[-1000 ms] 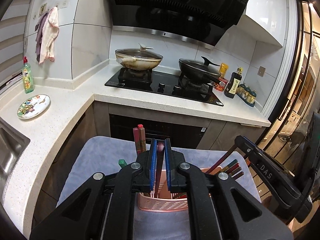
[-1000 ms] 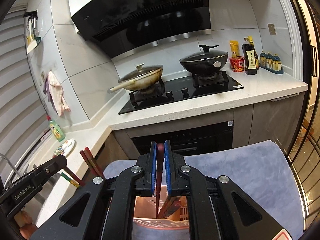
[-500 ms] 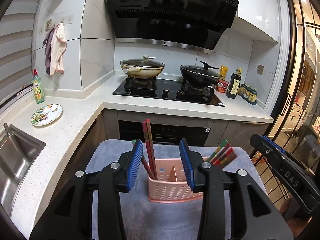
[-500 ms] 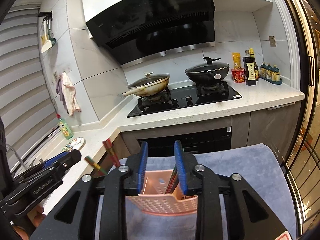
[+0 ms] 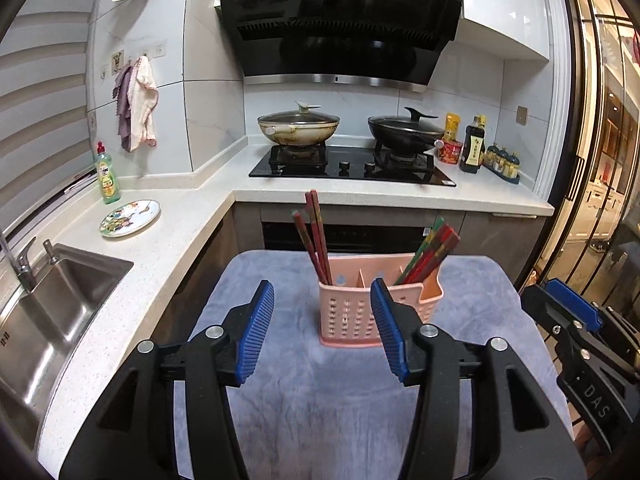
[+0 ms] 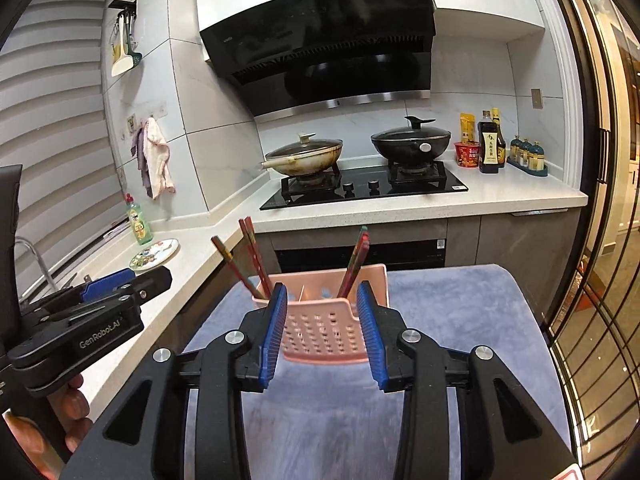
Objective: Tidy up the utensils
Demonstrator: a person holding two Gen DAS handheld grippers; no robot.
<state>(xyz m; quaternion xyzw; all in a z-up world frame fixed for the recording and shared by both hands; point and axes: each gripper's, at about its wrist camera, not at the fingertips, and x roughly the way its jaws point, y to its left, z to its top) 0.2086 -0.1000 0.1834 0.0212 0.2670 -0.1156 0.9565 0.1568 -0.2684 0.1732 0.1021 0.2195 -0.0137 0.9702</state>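
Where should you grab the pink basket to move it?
Probably the pink basket is best gripped by its bare front rim, coming from above, with one finger inside and one outside. It stands upright on the grey cloth, and chopsticks lean out of the end compartments, so the middle of the rim is the clearest spot.

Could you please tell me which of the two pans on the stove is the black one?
The black wok on the right-hand burner, beside the sauce bottle; the other lidded pan on the left burner is cream-coloured and stained.
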